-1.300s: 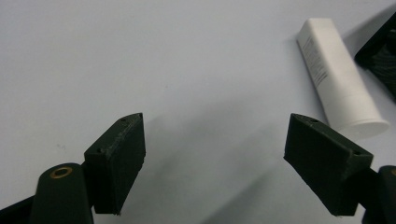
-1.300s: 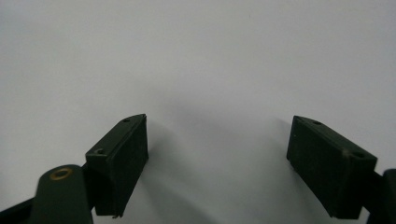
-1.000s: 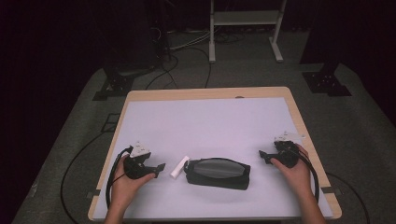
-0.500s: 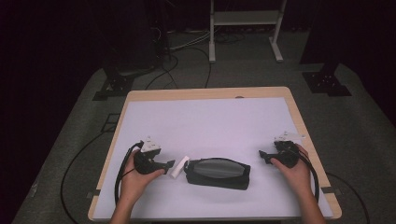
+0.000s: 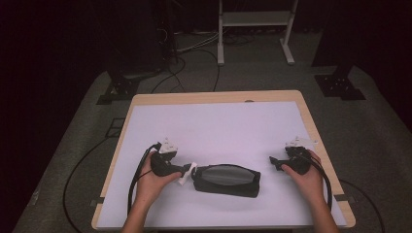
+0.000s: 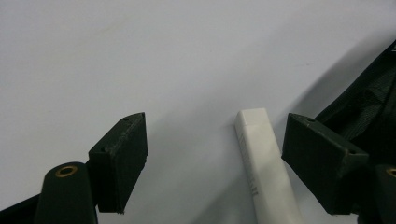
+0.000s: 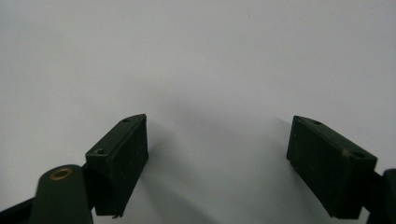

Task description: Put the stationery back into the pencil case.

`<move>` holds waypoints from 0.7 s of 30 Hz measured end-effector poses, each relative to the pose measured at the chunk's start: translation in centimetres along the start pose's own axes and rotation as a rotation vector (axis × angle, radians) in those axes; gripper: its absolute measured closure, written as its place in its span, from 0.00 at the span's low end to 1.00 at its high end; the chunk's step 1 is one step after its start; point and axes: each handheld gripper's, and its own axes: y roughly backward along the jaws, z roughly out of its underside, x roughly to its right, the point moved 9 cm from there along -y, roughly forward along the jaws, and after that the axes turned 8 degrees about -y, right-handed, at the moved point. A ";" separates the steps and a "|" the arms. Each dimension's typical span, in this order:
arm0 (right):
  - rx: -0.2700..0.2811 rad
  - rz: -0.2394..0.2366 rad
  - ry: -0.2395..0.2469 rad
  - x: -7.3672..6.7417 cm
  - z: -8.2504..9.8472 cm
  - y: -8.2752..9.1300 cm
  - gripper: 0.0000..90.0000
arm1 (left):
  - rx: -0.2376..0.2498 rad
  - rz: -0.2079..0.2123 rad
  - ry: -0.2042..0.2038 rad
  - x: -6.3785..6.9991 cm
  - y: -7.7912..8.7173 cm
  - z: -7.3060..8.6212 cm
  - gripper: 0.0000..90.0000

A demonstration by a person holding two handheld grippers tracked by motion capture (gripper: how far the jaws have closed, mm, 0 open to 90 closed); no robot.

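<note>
A dark zip pouch [image 5: 226,179] lies near the front middle of the white table top [image 5: 214,131]. A small white stick-shaped object [image 5: 187,173] rests against the pouch's left end. My left gripper [image 5: 184,170] reaches over it from the left, open. In the left gripper view [image 6: 215,154] the white object [image 6: 266,168] lies between the jaws, close to the right one, untouched, and the pouch [image 6: 369,112] shows at the right edge. My right gripper [image 5: 273,161] rests at the table's right side, open, pointing left toward the pouch; its own view [image 7: 217,154] has bare table between the jaws.
The table's wooden rim [image 5: 311,121] frames the white sheet. Cables [image 5: 141,167] trail from both grippers over the front edge. Stands, a metal frame [image 5: 252,29] and loose cables sit on the dark floor beyond the far edge.
My left gripper has slid right across the table until its jaws stand around the white object by the pouch. The right gripper has stayed where it was.
</note>
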 end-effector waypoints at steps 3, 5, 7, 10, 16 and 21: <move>0.000 0.000 0.000 0.0 0.0 0.0 0.21 | -0.009 0.003 0.000 0.1 -0.6 0.1 0.24; 0.000 0.000 0.000 0.0 0.0 0.0 0.21 | -0.011 0.005 -0.001 0.2 -0.8 0.0 0.24; 0.000 0.000 0.000 0.0 0.0 0.0 0.21 | -0.014 0.009 -0.003 0.3 -1.1 0.0 0.24; 0.000 0.000 0.000 0.0 0.0 0.0 0.21 | -0.022 0.009 -0.006 0.4 -1.4 0.0 0.24; 0.000 0.000 0.000 0.0 0.0 0.0 0.21 | -0.047 0.010 -0.012 0.6 -1.9 0.4 0.24; 0.000 0.000 0.000 0.0 0.0 0.0 0.21 | -0.070 -0.015 -0.022 0.3 -2.1 0.8 0.24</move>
